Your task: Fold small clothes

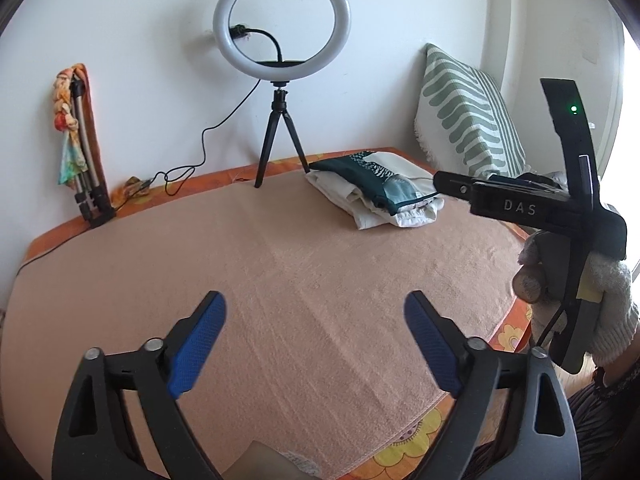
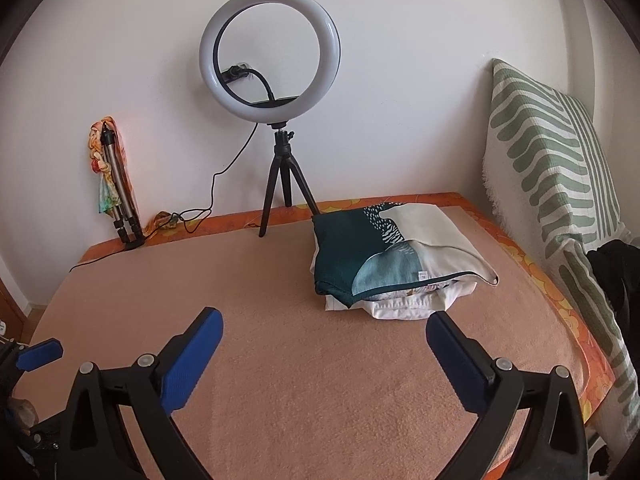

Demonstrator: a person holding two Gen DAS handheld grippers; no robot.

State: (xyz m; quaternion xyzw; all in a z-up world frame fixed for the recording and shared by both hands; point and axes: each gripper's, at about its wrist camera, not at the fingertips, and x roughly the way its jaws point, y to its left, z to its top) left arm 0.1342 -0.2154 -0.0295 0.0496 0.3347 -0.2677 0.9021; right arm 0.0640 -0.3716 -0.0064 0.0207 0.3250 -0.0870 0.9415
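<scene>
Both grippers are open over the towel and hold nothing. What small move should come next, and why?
Probably move the right gripper forward to the folded stack of clothes, which lies just ahead of its fingers. Both it and the left gripper are open and hold nothing, and the peach towel before them is bare.

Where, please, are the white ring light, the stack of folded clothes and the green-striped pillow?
white ring light (image 2: 208,60): right wrist view, left side of its ring.
stack of folded clothes (image 2: 344,252): right wrist view, dark teal top garment.
green-striped pillow (image 1: 468,112): left wrist view, middle of its face.
</scene>
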